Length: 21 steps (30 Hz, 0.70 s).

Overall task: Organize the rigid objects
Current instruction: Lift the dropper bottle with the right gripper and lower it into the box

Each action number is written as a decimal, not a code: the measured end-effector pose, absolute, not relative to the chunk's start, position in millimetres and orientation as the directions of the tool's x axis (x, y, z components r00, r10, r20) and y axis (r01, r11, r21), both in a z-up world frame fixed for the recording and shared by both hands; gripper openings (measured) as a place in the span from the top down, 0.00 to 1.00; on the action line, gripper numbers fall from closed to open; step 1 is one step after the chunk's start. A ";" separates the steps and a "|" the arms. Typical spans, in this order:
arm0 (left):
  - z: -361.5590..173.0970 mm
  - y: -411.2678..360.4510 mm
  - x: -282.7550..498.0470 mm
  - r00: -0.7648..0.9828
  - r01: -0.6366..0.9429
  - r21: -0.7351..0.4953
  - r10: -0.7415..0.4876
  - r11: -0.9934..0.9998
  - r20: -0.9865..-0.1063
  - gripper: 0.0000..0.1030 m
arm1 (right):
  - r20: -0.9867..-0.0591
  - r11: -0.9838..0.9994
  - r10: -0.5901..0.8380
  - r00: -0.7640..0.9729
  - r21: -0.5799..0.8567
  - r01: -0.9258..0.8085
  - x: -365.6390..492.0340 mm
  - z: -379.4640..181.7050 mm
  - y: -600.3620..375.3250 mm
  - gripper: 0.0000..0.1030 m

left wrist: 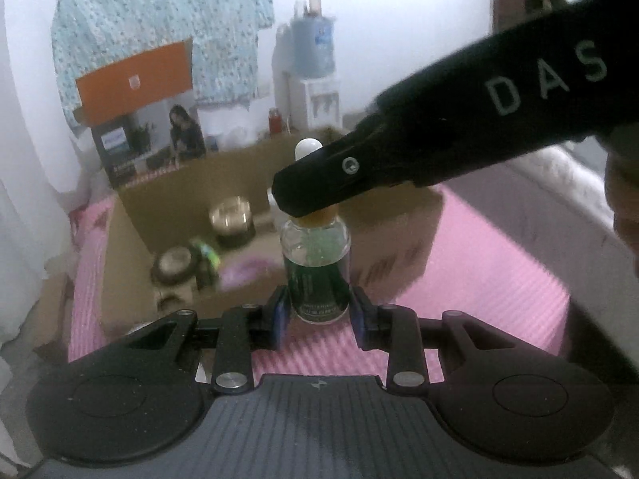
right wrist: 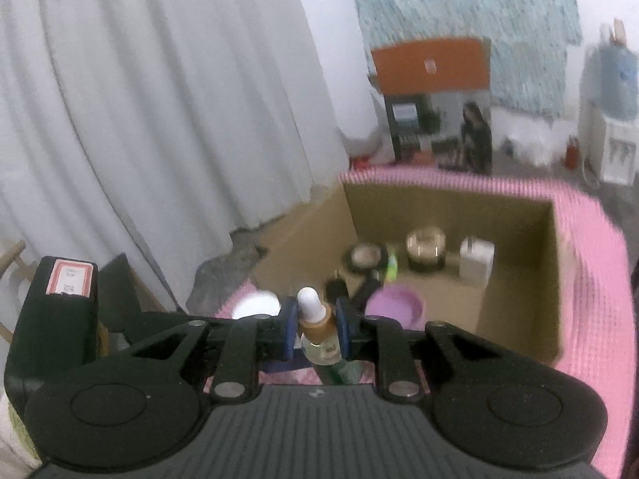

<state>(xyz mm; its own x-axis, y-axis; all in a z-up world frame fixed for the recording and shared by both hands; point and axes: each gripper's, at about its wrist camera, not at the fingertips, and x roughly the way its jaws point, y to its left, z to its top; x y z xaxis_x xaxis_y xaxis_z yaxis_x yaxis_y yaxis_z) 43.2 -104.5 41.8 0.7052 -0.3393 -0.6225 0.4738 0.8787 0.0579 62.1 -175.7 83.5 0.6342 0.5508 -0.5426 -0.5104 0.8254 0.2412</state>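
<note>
Dropper bottle (left wrist: 318,267) stands upright on the pink mat (left wrist: 479,279), just in front of the cardboard box (left wrist: 167,207), and both tools are on it at once. Right gripper (right wrist: 317,329) pinches the amber collar under the white bulb, pads pressed to either side of the neck. Left gripper (left wrist: 318,315) flanks the bottle's dark lower body; whether its pads touch the glass cannot be told from here, though the gap looks slim.

Now the danger, as a judgement: the neck hold sits high and narrow, so any lift could let the bottle swing or slide out through the pads. If the left one squeezes or moves away while the right one pulls, the glass may twist, tip onto the mat, or the dropper cap may loosen.

Inside the box, the metal tin (right wrist: 425,249), the round compact (right wrist: 365,256), the white box (right wrist: 477,261) and the purple lid (right wrist: 395,305) already crowd the floor; a low carry over the near edge could clip the wall or knock them.
</note>
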 end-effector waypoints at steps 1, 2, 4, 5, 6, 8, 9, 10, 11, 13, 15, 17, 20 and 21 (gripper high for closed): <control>47.6 -104.6 48.3 0.704 0.472 0.044 -0.346 0.881 -0.620 0.70 | -0.533 0.822 0.555 0.639 0.238 -0.517 66.0 91.7 -177.4 0.79; 52.8 -105.4 55.0 0.698 0.472 0.024 -0.357 0.881 -0.621 0.70 | -0.527 0.820 0.558 0.641 0.234 -0.522 70.8 98.2 -178.8 0.79; 57.1 -107.7 71.9 0.677 0.470 -0.030 -0.382 0.882 -0.628 0.70 | -0.524 0.820 0.560 0.642 0.235 -0.523 83.6 107.4 -182.2 0.79; 58.2 -108.6 82.9 0.666 0.464 -0.055 -0.389 0.884 -0.636 0.70 | -0.526 0.820 0.559 0.641 0.237 -0.521 93.0 111.2 -183.6 0.79; 57.2 -109.9 93.2 0.655 0.459 -0.076 -0.395 0.885 -0.645 0.70 | -0.532 0.820 0.559 0.636 0.240 -0.520 103.9 113.7 -184.8 0.79; 54.4 -113.4 115.3 0.633 0.443 -0.110 -0.398 0.890 -0.664 0.70 | -0.549 0.824 0.552 0.627 0.248 -0.509 125.6 114.3 -186.7 0.79; 52.2 -116.0 125.8 0.624 0.438 -0.115 -0.394 0.892 -0.675 0.70 | -0.560 0.827 0.548 0.621 0.250 -0.504 138.1 113.4 -187.3 0.79; 48.9 -118.0 136.7 0.615 0.426 -0.124 -0.387 0.896 -0.687 0.70 | -0.570 0.830 0.543 0.617 0.251 -0.498 148.3 111.9 -187.3 0.79; 43.4 -119.3 148.6 0.603 0.415 -0.131 -0.380 0.900 -0.701 0.70 | -0.583 0.833 0.537 0.609 0.255 -0.491 161.3 108.8 -187.7 0.79; 33.7 -122.9 170.3 0.578 0.396 -0.139 -0.364 0.908 -0.731 0.70 | -0.611 0.839 0.528 0.589 0.267 -0.475 185.7 99.9 -188.3 0.79; 21.8 -123.2 189.2 0.548 0.374 -0.141 -0.341 0.917 -0.764 0.70 | -0.635 0.841 0.523 0.568 0.280 -0.463 203.4 89.3 -189.9 0.79; 13.1 -123.2 204.6 0.514 0.355 -0.158 -0.334 0.921 -0.790 0.70 | -0.661 0.846 0.517 0.544 0.295 -0.445 223.3 75.8 -192.0 0.79; 1.9 -123.2 222.4 0.468 0.329 -0.181 -0.326 0.927 -0.821 0.70 | -0.687 0.849 0.512 0.515 0.317 -0.422 246.8 56.7 -195.7 0.79; -0.2 -123.1 225.5 0.458 0.322 -0.184 -0.323 0.928 -0.828 0.70 | -0.691 0.850 0.512 0.510 0.322 -0.416 251.9 53.6 -196.8 0.79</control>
<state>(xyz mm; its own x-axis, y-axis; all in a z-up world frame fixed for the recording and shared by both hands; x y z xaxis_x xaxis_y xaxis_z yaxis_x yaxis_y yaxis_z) 225.5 -123.1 -0.2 0.4582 -0.3234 -0.8279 0.3224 0.9285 -0.1843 251.9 -196.8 53.6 0.5101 0.5117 -0.6914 -0.4164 0.8502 0.3221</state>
